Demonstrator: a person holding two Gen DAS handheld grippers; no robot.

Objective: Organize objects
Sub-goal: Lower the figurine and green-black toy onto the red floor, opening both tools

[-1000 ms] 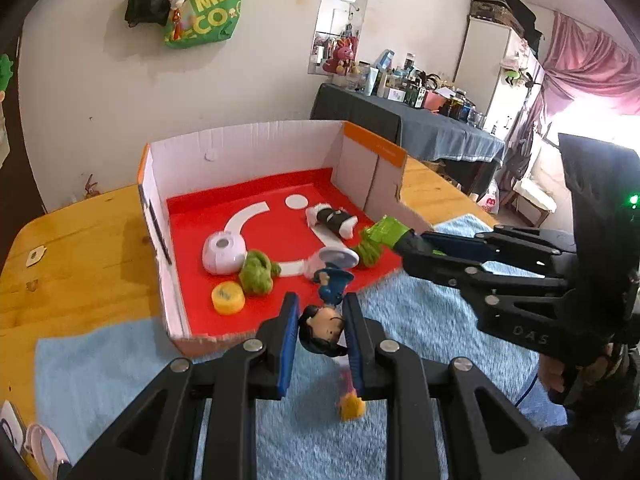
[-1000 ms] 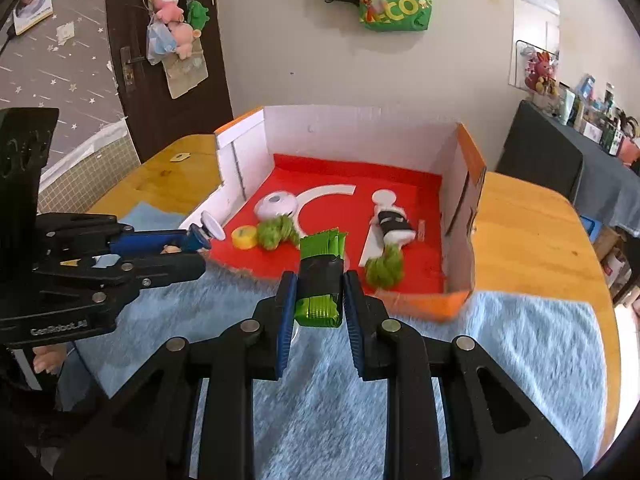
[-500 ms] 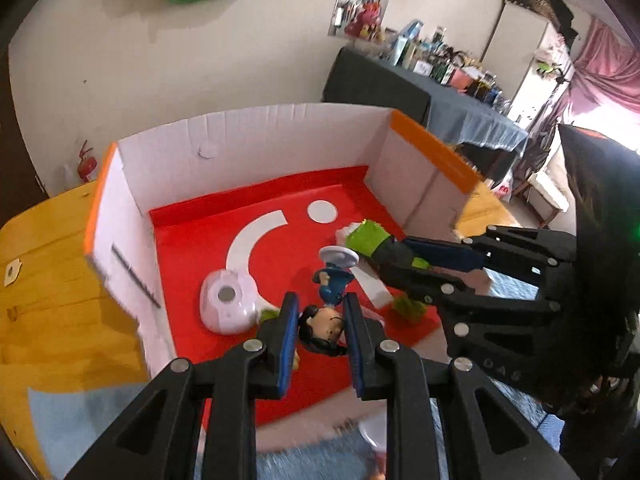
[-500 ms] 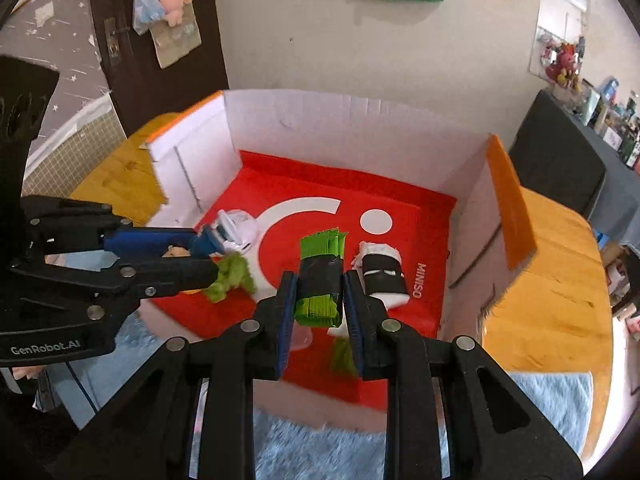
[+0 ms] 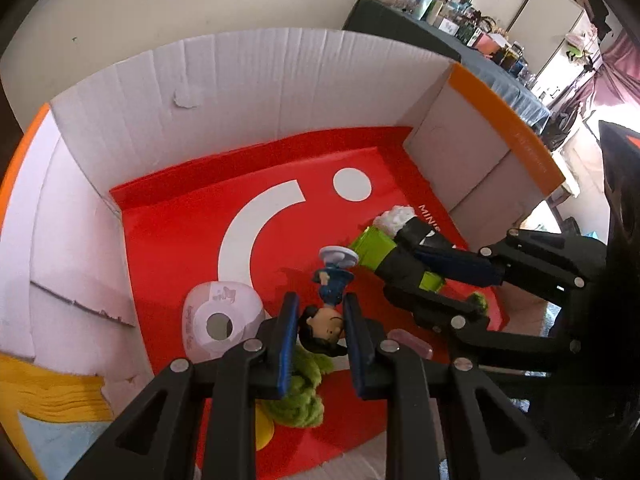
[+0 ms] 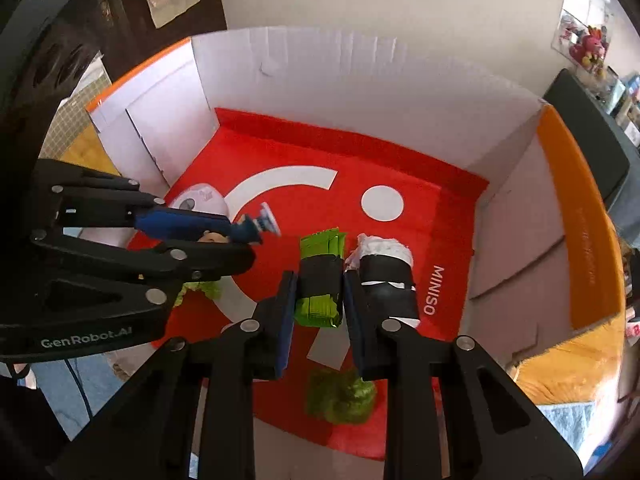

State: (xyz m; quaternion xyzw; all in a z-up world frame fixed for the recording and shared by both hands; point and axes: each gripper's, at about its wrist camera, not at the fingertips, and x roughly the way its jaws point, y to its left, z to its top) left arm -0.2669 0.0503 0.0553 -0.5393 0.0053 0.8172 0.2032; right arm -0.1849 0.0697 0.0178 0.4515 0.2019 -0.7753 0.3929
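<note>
Two hand-held grippers were held over the box (image 5: 248, 80): left hand-held gripper (image 5: 320, 330) pinching a figurine (image 5: 326, 320), right hand-held gripper (image 6: 320, 300) pinching a green packet (image 6: 320, 276); release judged next.

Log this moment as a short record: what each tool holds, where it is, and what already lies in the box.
left tool: shut on the doll figurine, held by its head over the box floor
right tool: shut on the green packet, over the box floor
container: cardboard box, red floor, white walls
already inside: white round gadget, green plush, yellow disc, white-and-black roll
</note>
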